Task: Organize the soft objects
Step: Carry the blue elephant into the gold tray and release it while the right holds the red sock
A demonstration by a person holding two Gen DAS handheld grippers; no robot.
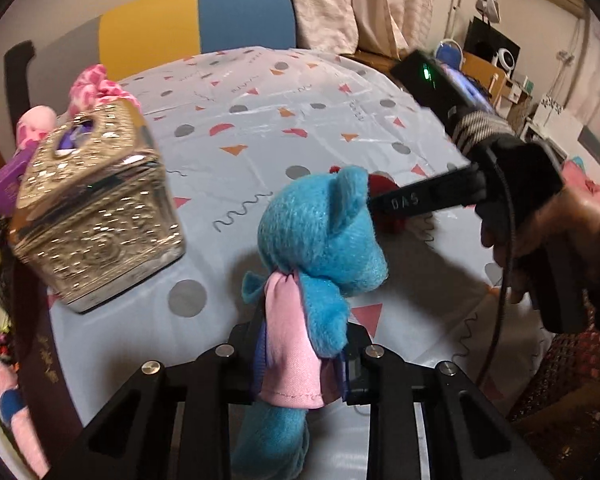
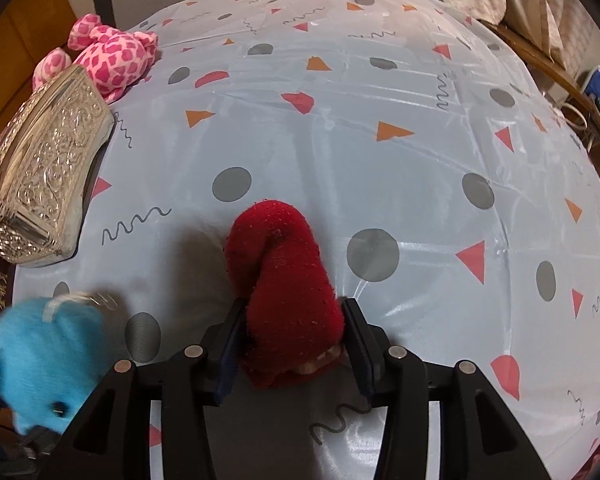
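My left gripper [image 1: 302, 344] is shut on a blue plush bear [image 1: 324, 236] with a pink cloth around its body, and holds it above the table. The bear also shows at the lower left of the right wrist view [image 2: 44, 356]. My right gripper [image 2: 292, 336] is shut on a dark red soft toy [image 2: 284, 276], held just above the patterned tablecloth [image 2: 340, 120]. In the left wrist view the right gripper [image 1: 412, 200] reaches in from the right, the red toy [image 1: 380, 184] mostly hidden behind the bear's head.
A silver embossed box [image 1: 96, 216] stands at the table's left, also in the right wrist view [image 2: 48, 168]. A pink spotted plush [image 2: 112, 56] lies behind it. A yellow and blue chair [image 1: 204, 28] stands beyond the table. Room clutter sits at the far right.
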